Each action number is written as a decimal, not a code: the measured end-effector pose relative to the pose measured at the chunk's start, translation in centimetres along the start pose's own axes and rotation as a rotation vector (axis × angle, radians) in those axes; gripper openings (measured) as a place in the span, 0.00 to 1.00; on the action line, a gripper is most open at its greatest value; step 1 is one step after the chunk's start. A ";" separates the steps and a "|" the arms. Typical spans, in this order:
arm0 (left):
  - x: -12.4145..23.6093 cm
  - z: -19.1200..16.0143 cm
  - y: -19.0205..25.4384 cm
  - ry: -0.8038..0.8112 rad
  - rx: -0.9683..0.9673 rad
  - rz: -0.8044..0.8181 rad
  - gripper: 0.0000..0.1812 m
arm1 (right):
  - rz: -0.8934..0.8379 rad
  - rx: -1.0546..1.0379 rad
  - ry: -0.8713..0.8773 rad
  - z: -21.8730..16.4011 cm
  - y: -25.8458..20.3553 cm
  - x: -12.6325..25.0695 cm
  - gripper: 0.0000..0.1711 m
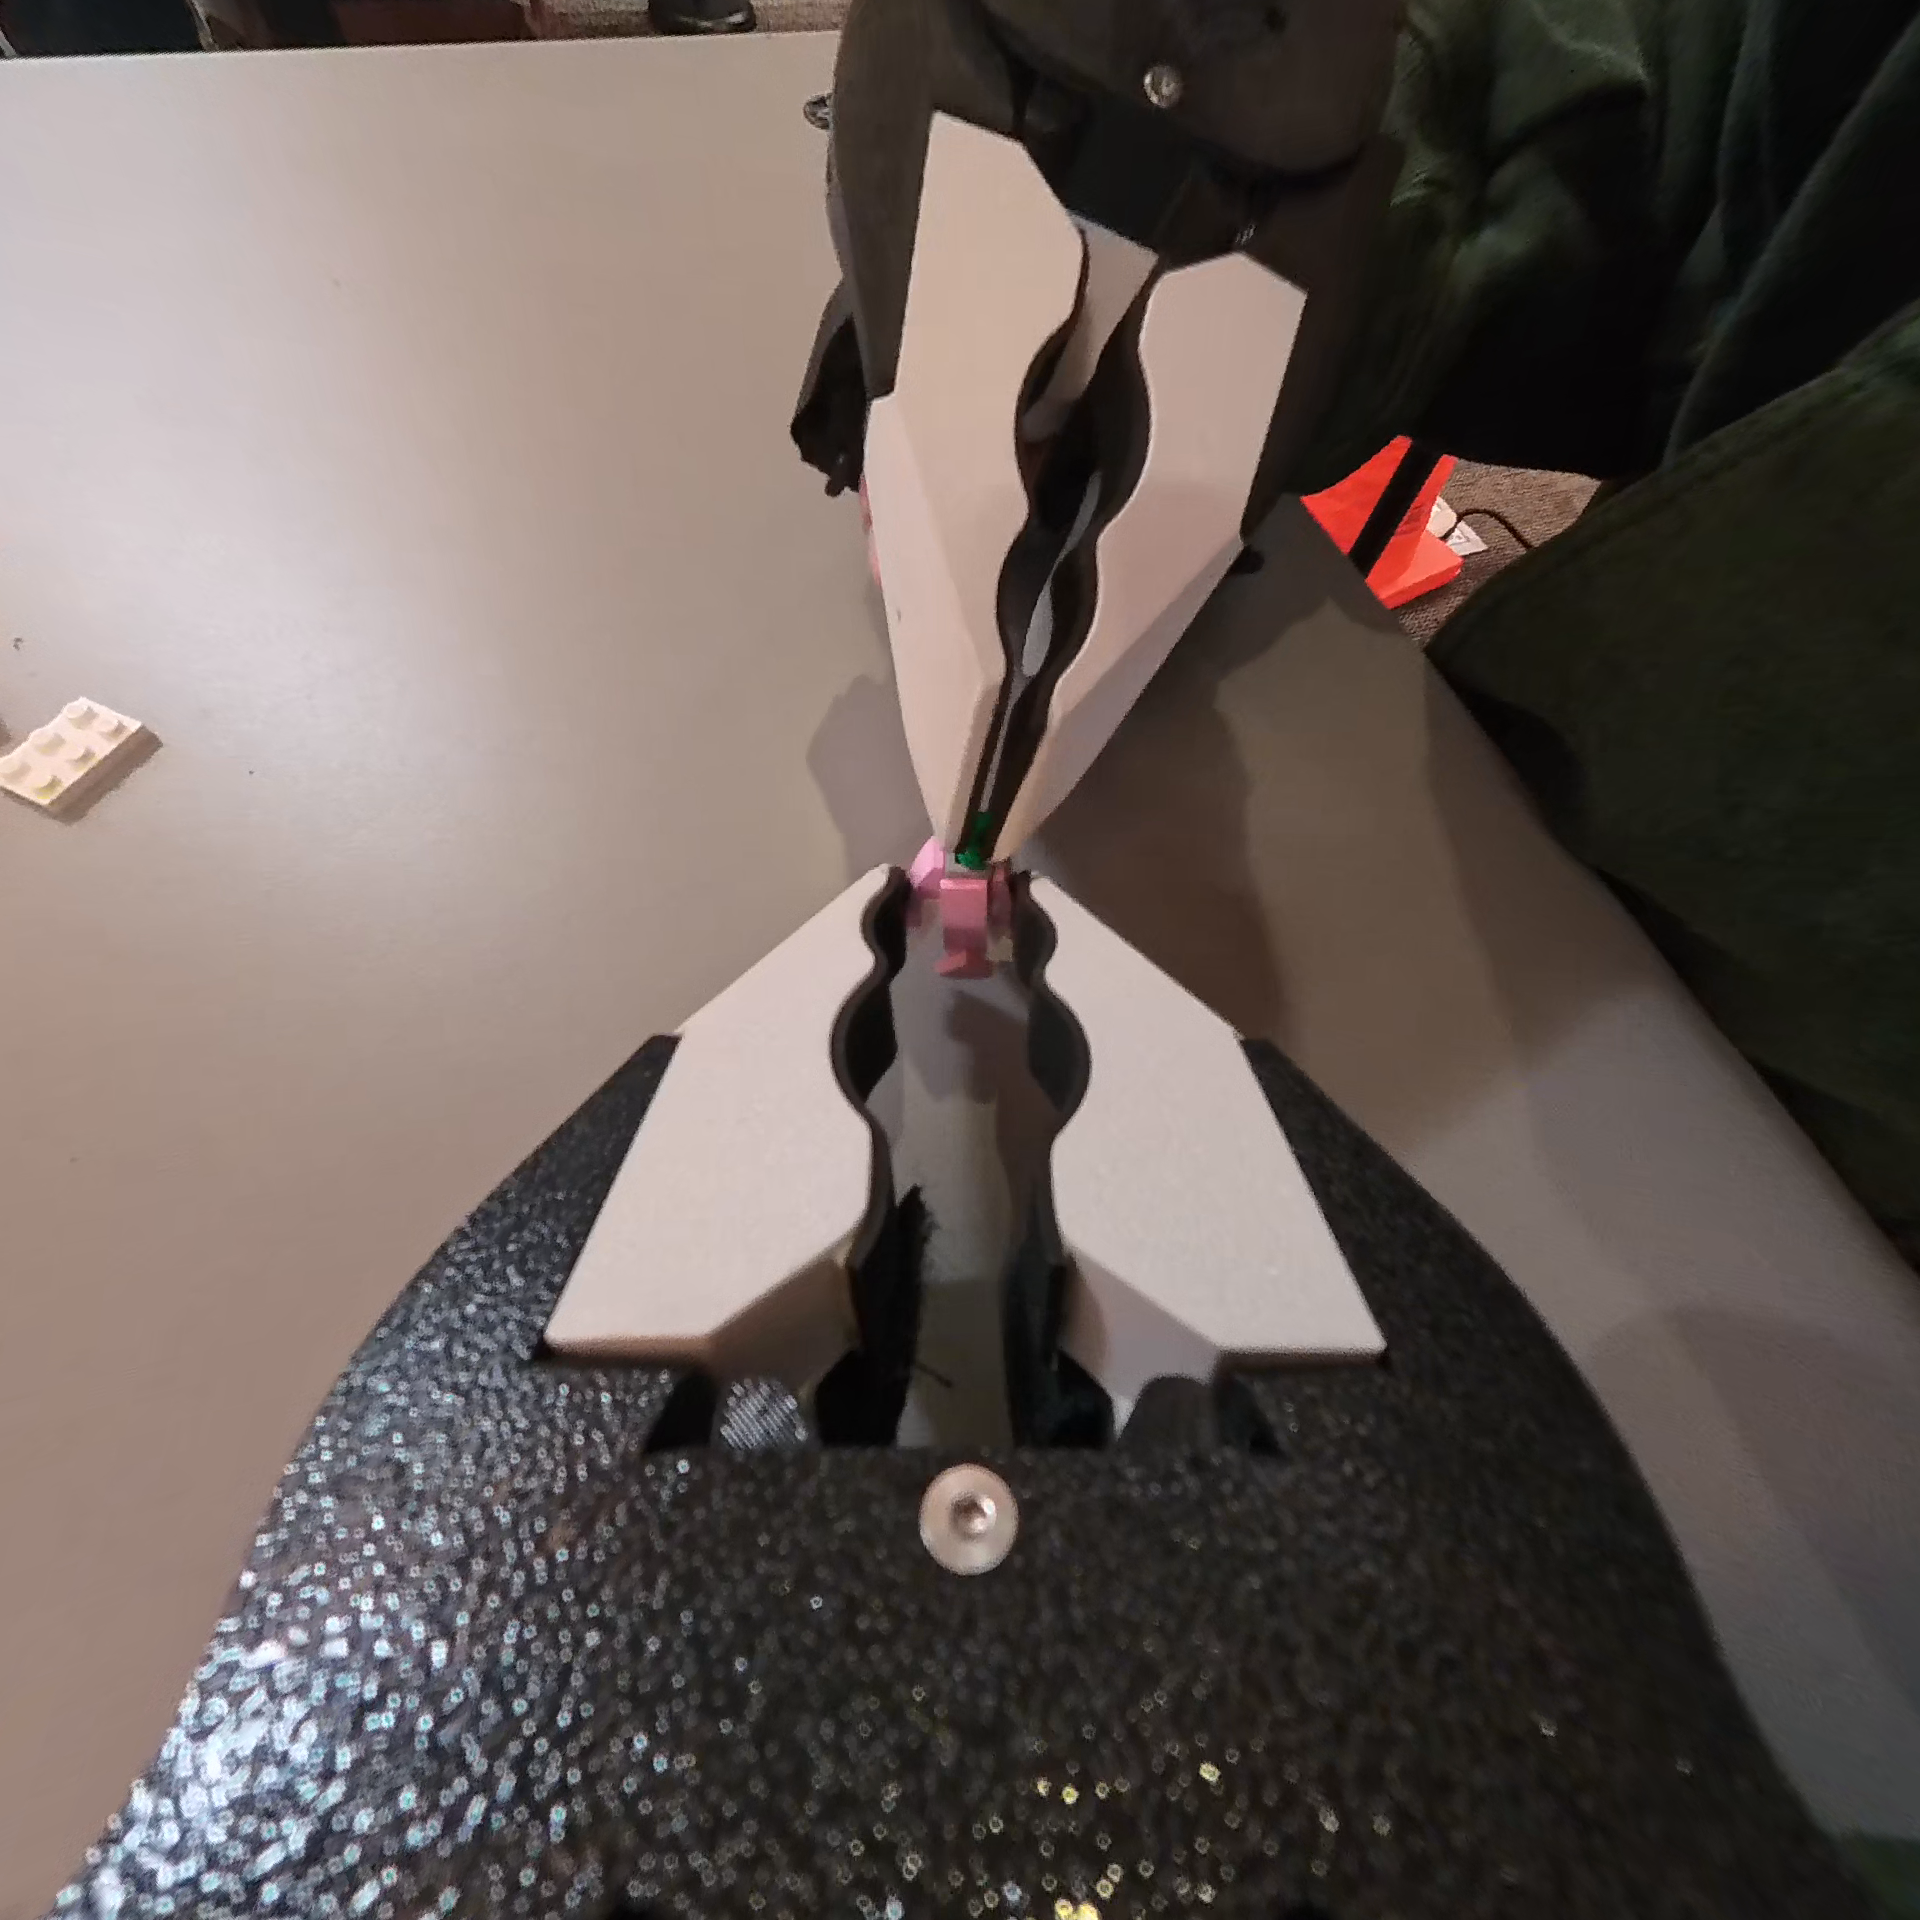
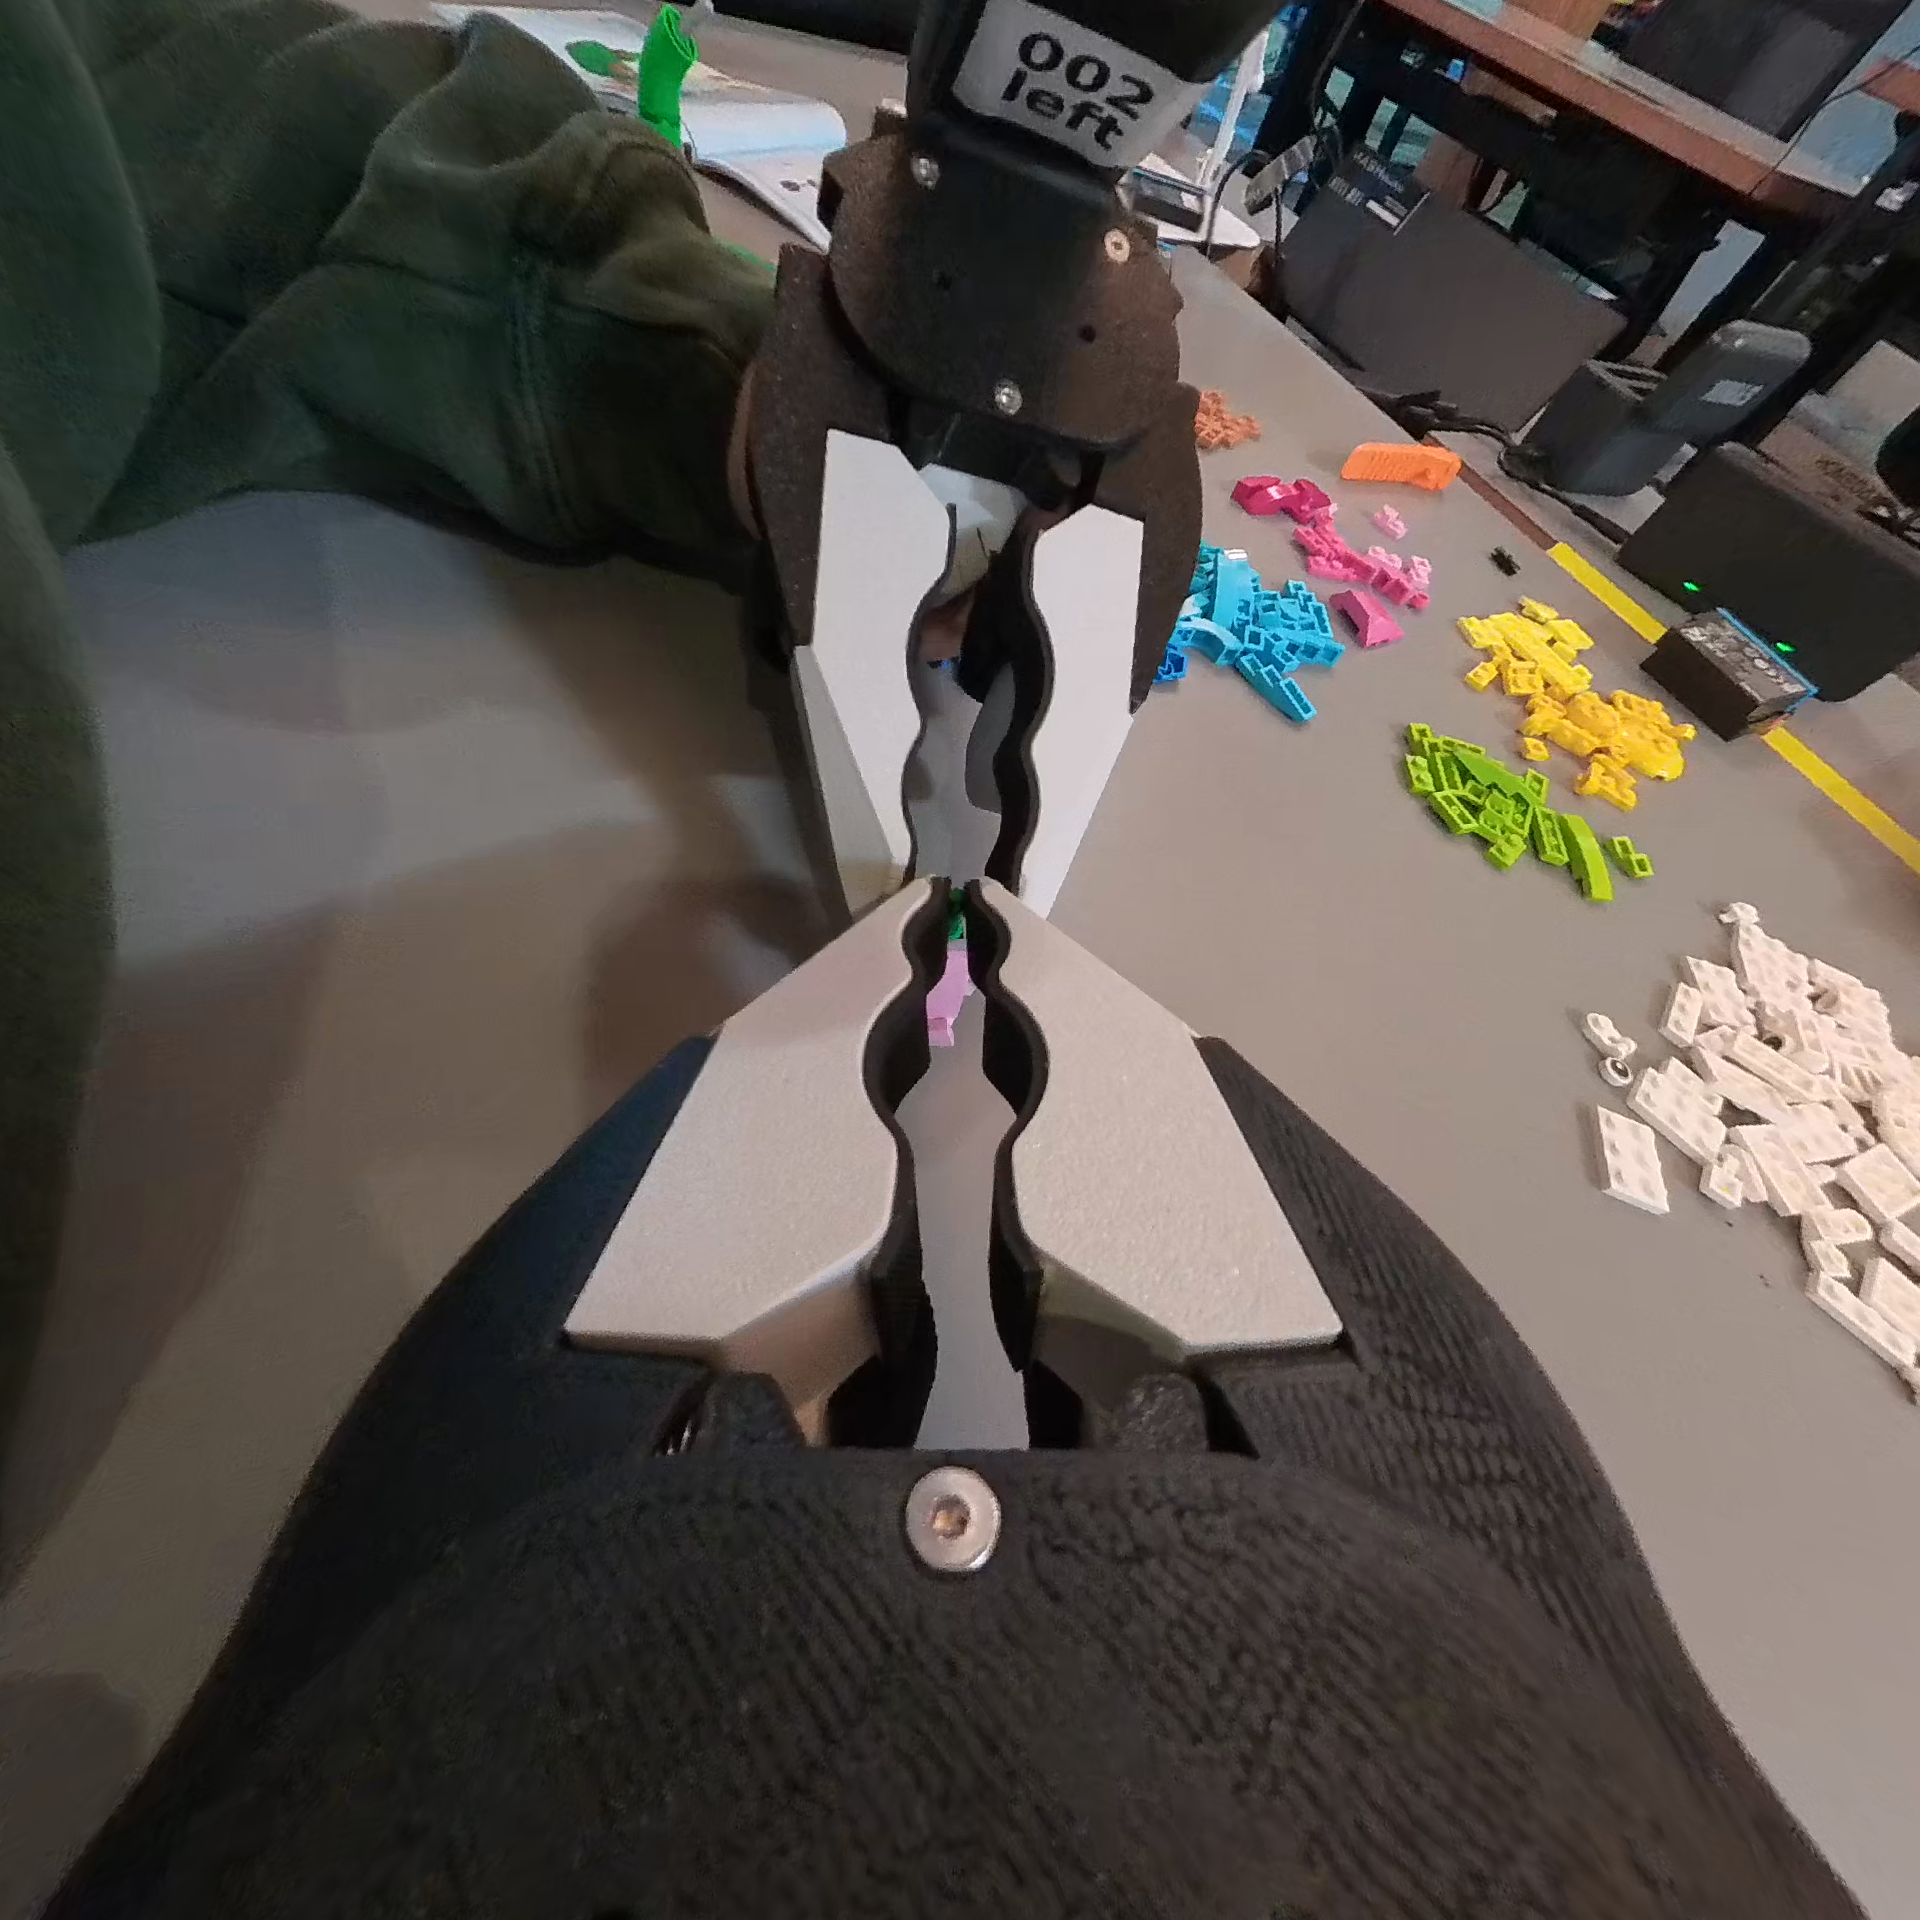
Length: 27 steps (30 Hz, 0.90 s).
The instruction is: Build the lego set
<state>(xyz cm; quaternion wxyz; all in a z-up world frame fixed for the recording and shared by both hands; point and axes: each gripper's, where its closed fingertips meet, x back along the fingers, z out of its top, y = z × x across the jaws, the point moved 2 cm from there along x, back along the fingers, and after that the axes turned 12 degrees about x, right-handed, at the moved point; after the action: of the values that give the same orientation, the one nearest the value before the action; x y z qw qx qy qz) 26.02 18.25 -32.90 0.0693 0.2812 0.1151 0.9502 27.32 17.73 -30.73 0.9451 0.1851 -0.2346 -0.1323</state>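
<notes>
My left gripper (image 1: 961, 894) is shut on a small pink Lego piece (image 1: 961, 920), held above the grey table (image 1: 416, 416). My right gripper (image 1: 982, 826) comes in from the far side, tip to tip with the left one. It is shut on a tiny green piece (image 1: 974, 831) that touches the top of the pink piece. In the right wrist view my right gripper (image 2: 958, 894) pinches the green piece (image 2: 956, 920). The pink piece (image 2: 948, 997) shows below it between the fingers. The left gripper (image 2: 961, 868) points in from above.
A white plate (image 1: 78, 764) lies at the table's left. Sorted brick piles lie to the right: white (image 2: 1808, 1122), lime (image 2: 1507, 800), yellow (image 2: 1569, 696), blue (image 2: 1257, 634), magenta (image 2: 1340, 551). An instruction booklet (image 2: 748, 125) lies far back. A person's green sleeve (image 2: 364, 312) is at left. The grippers are tip to tip, or close to it. Left tips and right tips are each some 20 cm from the white plate (image 1: 78, 764). Look for it in the right wrist view (image 2: 1616, 1161) too.
</notes>
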 end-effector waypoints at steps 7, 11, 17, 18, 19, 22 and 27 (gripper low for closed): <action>-0.1 -0.2 0.1 -0.010 -0.015 0.003 0.10 | -0.005 0.110 -0.041 0.0 -0.4 0.0 0.01; -0.1 -0.2 0.1 -0.012 -0.014 0.003 0.10 | -0.006 0.101 -0.044 -0.1 -0.3 0.0 0.01; -0.1 -0.1 0.2 -0.005 -0.011 -0.002 0.10 | -0.007 0.124 -0.068 0.0 -0.2 0.0 0.01; 0.0 0.0 0.0 0.001 -0.003 0.002 0.10 | -0.021 0.121 -0.069 0.0 0.0 0.0 0.01; 0.0 0.1 -0.1 0.009 0.005 0.006 0.10 | -0.028 0.118 -0.070 0.1 0.1 0.0 0.01; 0.0 0.0 0.1 0.003 -0.008 -0.001 0.10 | -0.007 0.119 -0.078 0.1 -0.2 0.0 0.01; 0.0 0.1 0.0 0.008 0.002 0.002 0.10 | -0.024 0.095 -0.070 0.1 0.0 0.0 0.01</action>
<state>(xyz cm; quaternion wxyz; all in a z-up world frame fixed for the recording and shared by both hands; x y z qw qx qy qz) 26.06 18.24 -32.79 0.0676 0.2775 0.1163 0.9513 27.26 17.76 -30.66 0.9248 0.2277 -0.2715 -0.1387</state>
